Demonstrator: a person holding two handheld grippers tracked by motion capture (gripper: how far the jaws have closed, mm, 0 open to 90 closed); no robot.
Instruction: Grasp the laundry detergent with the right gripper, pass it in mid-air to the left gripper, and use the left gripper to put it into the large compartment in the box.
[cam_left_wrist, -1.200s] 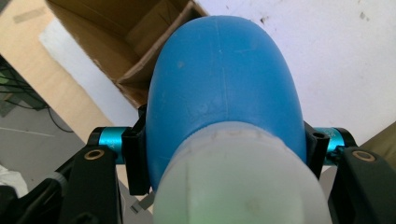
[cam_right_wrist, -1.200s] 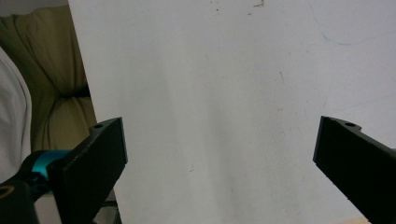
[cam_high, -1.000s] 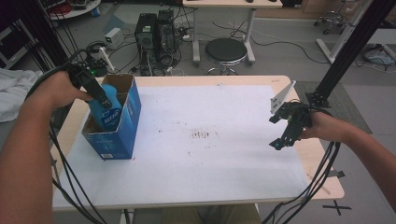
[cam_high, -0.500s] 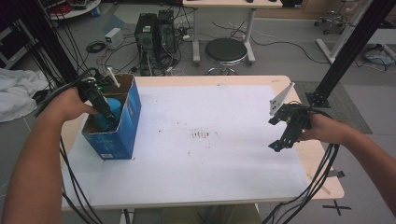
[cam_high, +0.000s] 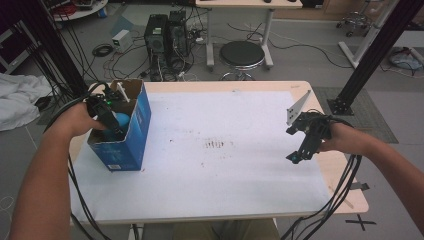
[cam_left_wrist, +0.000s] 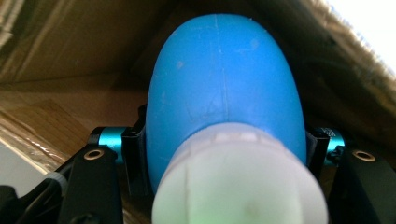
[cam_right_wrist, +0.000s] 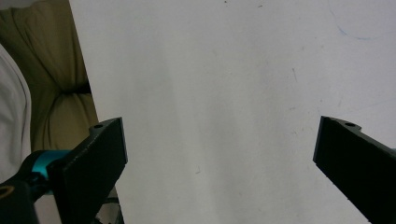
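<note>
Left tongs (cam_high: 119, 134) are clamped on the blue bulb (cam_left_wrist: 224, 88) with its white cap toward the camera, both jaws tight on its sides, and we have it down inside the open box (cam_high: 131, 145) at the table's (cam_high: 240, 200) left edge. We read the step as stowing the bulb. Next move calls for setting it on the box floor, then opening the jaws and lifting straight up past the cardboard walls (tight fit, flaps could snag). Besides the bulb, we can't tell what else the box holds. Right tongs (cam_high: 301, 150) hang wide and empty over the white sheet (cam_right_wrist: 224, 93), well apart from the box.
</note>
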